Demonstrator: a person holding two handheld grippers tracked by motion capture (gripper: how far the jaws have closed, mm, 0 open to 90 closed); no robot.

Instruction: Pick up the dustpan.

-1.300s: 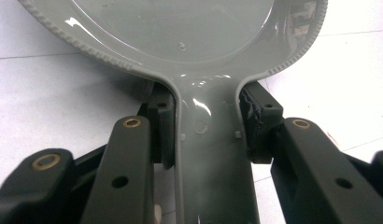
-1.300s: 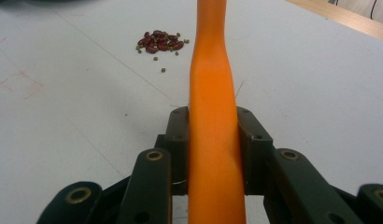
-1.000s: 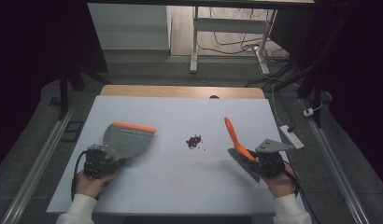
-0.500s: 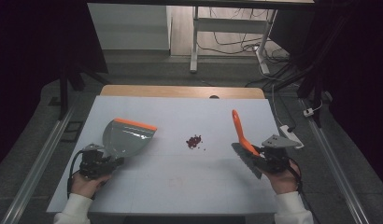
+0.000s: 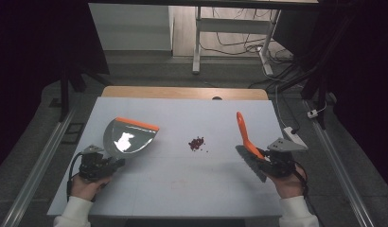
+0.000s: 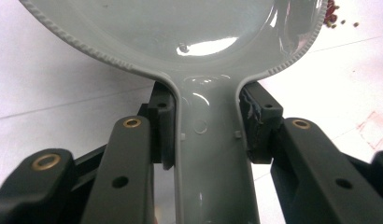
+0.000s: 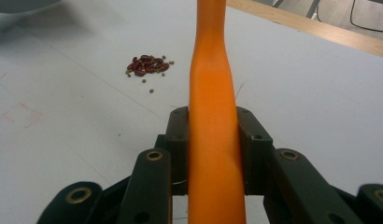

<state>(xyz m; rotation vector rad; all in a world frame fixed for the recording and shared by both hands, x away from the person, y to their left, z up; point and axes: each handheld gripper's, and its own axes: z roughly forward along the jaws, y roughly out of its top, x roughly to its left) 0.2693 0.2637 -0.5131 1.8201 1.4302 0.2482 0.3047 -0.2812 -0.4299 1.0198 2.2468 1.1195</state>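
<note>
Small pile of red beans [image 5: 197, 143] lies betw. grey plastic dustpan w/ orange lip [image 5: 128, 137], clamped in left gripper [image 5: 107, 163], & orange-handled brush [image 5: 246, 137], clamped in right gripper [image 5: 268, 163]; brush nearer.

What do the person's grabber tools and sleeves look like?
Both tools are black. The left gripper and right gripper each have two chunky jaws with small brass-ringed holes. A black cable loops from the left one. A grey three-cornered plate sits on the right one. The sleeves are white.
</note>
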